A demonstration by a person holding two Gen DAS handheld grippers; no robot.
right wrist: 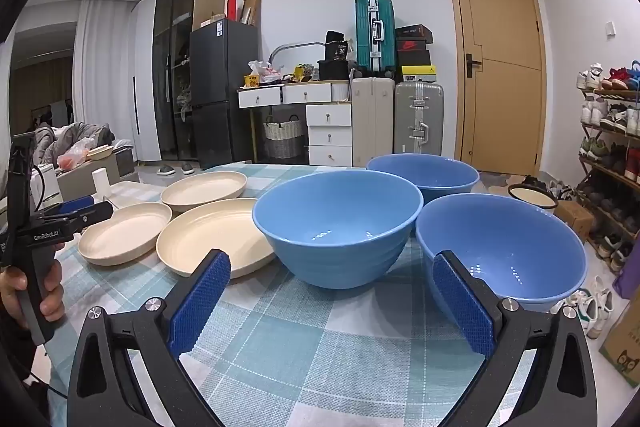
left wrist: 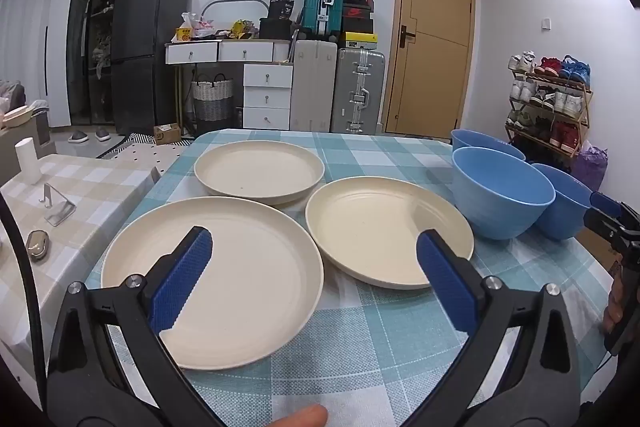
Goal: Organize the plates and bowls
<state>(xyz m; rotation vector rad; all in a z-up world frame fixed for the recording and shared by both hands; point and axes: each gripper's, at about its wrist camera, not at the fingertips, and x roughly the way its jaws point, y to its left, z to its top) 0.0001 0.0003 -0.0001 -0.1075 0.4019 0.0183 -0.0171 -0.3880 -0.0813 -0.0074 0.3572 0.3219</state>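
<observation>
Three cream plates and three blue bowls spread on a checked tablecloth (left wrist: 360, 339); both claws wide and holding nothing.

Left gripper (left wrist: 314, 267) spread wide above the near table edge, one blue pad (left wrist: 182, 279) over the near-left plate (left wrist: 240, 291), the other over the near-right plate (left wrist: 376, 231); far plate (left wrist: 258, 169) lying behind those two, its near rim close beside theirs; right gripper (right wrist: 332, 301) likewise wide, hovering low over the cloth, one pad before the middle bowl (right wrist: 338, 227), the other overlapping the nearest bowl (right wrist: 512, 247); third bowl (right wrist: 424, 173) just behind both; bowls grouped right of the plates, middle bowl just beside the near-right plate; contact between them unclear.
</observation>
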